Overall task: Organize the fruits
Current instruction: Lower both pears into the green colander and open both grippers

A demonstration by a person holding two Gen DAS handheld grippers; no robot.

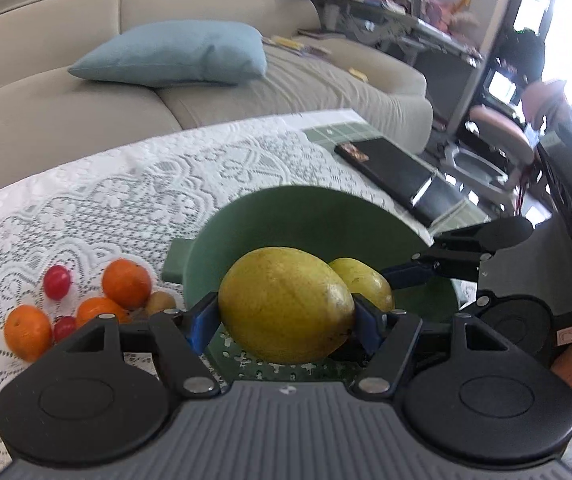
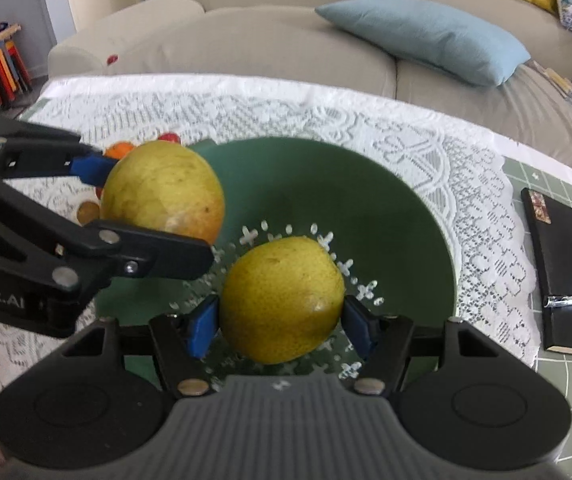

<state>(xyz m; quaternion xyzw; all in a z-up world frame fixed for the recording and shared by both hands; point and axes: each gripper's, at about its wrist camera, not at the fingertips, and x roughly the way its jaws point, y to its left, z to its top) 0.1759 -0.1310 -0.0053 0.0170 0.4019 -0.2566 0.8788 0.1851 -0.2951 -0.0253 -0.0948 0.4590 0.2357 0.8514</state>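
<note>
My left gripper [image 1: 286, 320] is shut on a large yellow-green fruit [image 1: 282, 300], its blue pads pressing on both sides. From the right wrist view, that same fruit [image 2: 162, 192] hangs over the left rim of the green perforated bowl [image 2: 365, 216]. My right gripper [image 2: 282, 326] is shut on a smaller yellow-green fruit [image 2: 282, 296], held above the bowl's holed bottom. In the left wrist view this smaller fruit [image 1: 365, 280] sits just behind the large one, inside the bowl [image 1: 305, 216]. The two fruits are close together; whether they touch I cannot tell.
On the lace tablecloth [image 1: 106, 200], left of the bowl, lie oranges [image 1: 126, 284], small red fruits [image 1: 57, 282] and a brownish kiwi [image 1: 160, 302]. A black notebook with a pen [image 2: 565, 272] lies right of the bowl. A beige sofa with a blue cushion [image 2: 425, 36] runs behind the table.
</note>
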